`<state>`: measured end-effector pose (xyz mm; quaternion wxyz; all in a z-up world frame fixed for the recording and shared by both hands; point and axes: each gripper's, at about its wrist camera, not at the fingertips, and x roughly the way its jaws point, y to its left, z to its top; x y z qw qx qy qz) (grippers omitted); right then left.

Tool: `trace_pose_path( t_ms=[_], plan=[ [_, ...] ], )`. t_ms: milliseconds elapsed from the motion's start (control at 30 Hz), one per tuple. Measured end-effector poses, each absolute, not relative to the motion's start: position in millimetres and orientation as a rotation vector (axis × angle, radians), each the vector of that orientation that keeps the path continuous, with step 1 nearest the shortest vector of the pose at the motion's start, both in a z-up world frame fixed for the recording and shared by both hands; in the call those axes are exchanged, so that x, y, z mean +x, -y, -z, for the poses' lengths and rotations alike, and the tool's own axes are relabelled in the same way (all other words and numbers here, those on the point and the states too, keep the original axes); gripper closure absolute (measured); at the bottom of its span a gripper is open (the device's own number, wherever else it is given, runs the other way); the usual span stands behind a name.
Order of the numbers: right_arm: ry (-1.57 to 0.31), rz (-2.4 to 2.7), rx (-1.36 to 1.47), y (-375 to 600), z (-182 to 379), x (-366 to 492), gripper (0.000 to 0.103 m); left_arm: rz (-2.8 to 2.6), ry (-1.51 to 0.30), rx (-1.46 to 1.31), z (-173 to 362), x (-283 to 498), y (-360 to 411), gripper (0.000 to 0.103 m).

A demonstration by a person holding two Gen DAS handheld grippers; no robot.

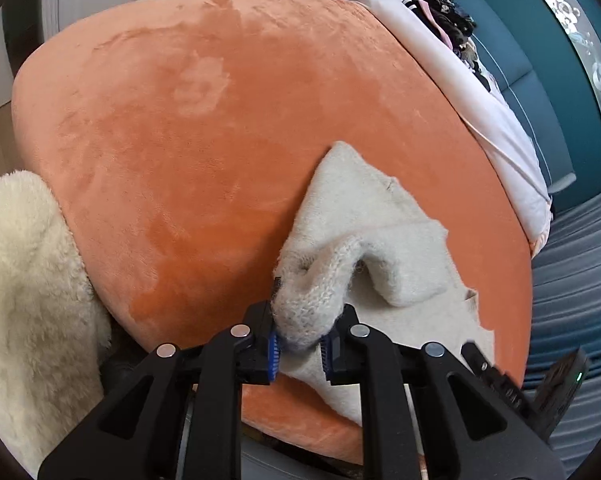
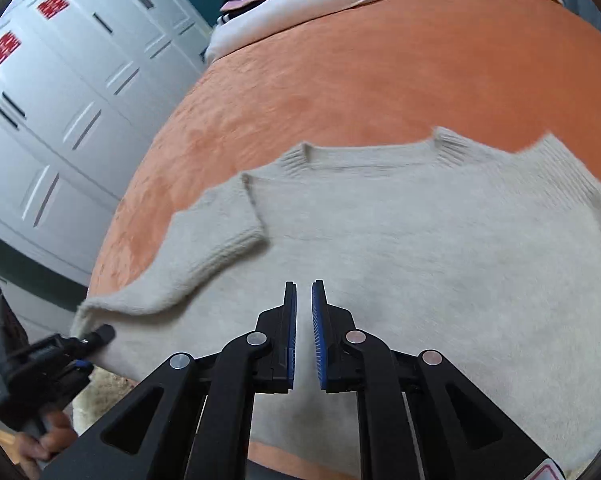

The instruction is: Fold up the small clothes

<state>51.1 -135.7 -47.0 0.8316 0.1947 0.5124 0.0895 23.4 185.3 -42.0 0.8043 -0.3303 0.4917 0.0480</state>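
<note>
A cream knitted sweater is lying spread on an orange plush bed cover, filling the middle and right of the right wrist frame, its ribbed neckline toward the top.

The left tool is clamping a bunched fold of the sweater between its blue pads at the lower centre of the left wrist frame, the knit bulging up over the fingertips. In the right wrist frame the same tool is showing at the lower left, at the tip of the sleeve.

The right tool is hovering over the sweater body at lower centre, its fingers standing narrowly apart and gripping nothing.

A fluffy white throw is sitting at the left edge of the left wrist frame, a pale pink sheet along the upper right, and white wardrobe doors at the upper left of the right wrist frame.
</note>
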Motion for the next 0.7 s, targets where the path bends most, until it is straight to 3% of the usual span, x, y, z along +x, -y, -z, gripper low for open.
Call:
trace_pose_path(
  t_ms=[133,400,533,700],
  plan=[
    [-1.234,-0.254,0.248,68.7,68.3,104.5,0.092,-0.086,-1.068,-0.673,48.1,24.3,-189.0,0.087],
    [-1.160,-0.387,0.121,-26.8,33.3,151.7,0.092,-0.052,-1.132,-0.681,73.8,22.7,-202.9,0.080],
    [-1.016,-0.287,0.181,24.0,-5.6,119.7,0.092,-0.034,-1.139,-0.716,80.9,24.0,-208.6,0.079],
    [-1.047,0.047,0.256,125.9,6.4,56.2,0.090,-0.024,-1.142,-0.709,82.9,25.8,-204.7,0.080]
  ],
)
